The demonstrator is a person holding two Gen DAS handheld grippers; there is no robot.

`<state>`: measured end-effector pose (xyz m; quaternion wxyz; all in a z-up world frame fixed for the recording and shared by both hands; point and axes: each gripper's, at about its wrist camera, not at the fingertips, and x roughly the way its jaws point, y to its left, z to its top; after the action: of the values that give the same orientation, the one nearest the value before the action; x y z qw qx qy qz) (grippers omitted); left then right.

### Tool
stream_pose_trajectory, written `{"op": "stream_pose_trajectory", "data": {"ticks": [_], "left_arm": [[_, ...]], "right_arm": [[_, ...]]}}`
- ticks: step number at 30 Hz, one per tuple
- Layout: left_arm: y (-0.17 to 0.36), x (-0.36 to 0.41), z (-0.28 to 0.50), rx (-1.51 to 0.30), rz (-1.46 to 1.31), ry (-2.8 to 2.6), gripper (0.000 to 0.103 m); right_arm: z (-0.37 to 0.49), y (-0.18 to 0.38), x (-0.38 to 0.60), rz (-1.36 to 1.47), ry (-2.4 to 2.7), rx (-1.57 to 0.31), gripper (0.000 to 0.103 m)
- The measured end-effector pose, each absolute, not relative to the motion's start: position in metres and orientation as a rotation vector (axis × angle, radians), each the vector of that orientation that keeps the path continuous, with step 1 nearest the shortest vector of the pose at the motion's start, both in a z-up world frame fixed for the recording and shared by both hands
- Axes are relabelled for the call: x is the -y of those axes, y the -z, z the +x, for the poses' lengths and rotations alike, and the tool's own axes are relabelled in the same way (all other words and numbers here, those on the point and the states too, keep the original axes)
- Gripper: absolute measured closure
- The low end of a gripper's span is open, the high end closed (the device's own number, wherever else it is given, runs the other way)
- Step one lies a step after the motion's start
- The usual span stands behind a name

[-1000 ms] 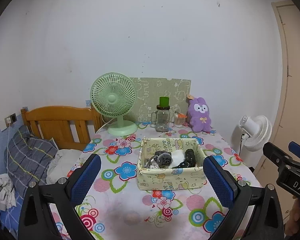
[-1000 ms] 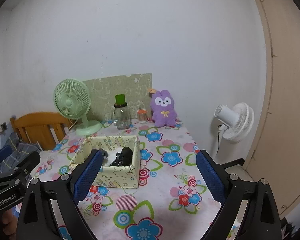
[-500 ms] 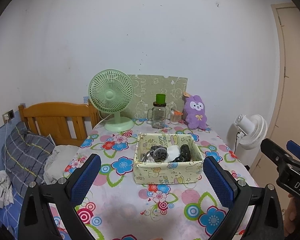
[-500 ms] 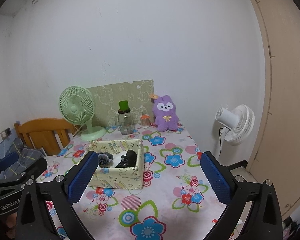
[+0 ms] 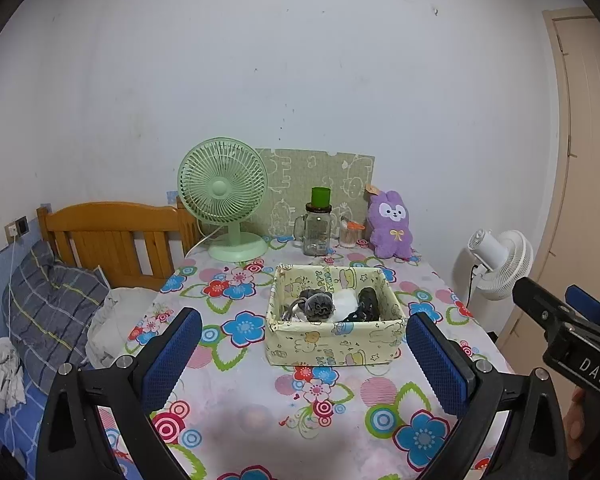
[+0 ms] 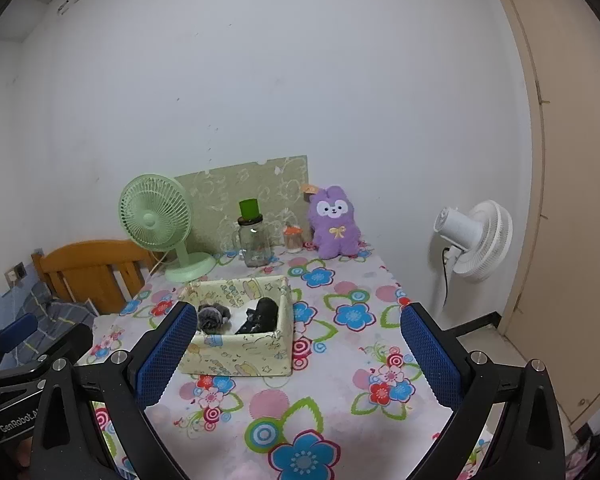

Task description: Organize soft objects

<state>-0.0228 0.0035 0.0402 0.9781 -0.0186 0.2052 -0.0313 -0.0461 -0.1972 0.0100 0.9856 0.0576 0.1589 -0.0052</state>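
While I hold both tools up over the near end of the worktop, this is what I see.

Left tool (image 5: pixel 300 354): its two blue pads are wide apart. It holds nothing and touches nothing.

Right tool (image 6: pixel 298 354): its blue pads are wide apart too. Nothing is between them and it touches nothing.

Worktop (image 5: pixel 260 420): it has a cloth with big bright flowers on it.

Box (image 5: pixel 334 342): a pale yellow box with little cartoon pictures sits in the middle of the worktop, well ahead of both tools.

Soft things (image 5: pixel 318 306): they lie inside the box. I see a grey rolled one on the left, a white one (image 5: pixel 346 302) in the middle and a black one (image 5: pixel 368 304) on the right. They touch each other.

Purple bunny toy (image 5: pixel 392 226): it sits up at the far end of the worktop by the wall, apart from the box.

Green fan (image 5: pixel 224 200): it stands at the far left of the worktop.

Glass jar (image 5: pixel 318 232): it stands between the green fan and the purple bunny toy, with a green cup on top.

White fan (image 6: pixel 476 236): it stands off the worktop, on the right by the wall.

Bed (image 5: pixel 56 304): it is to the left, with a grey checked pillow.
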Motion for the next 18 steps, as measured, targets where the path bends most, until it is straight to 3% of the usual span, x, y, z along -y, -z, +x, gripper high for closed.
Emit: {"op": "stream_pose_trajectory", "data": {"ticks": [18], "left_arm": [[-0.0382,-0.0020,-0.0221,-0.413,-0.037,0.072,0.000]], "right_arm": [[-0.0454,-0.0079,0.1937,0.105,-0.011,-0.333,0.000]]}}
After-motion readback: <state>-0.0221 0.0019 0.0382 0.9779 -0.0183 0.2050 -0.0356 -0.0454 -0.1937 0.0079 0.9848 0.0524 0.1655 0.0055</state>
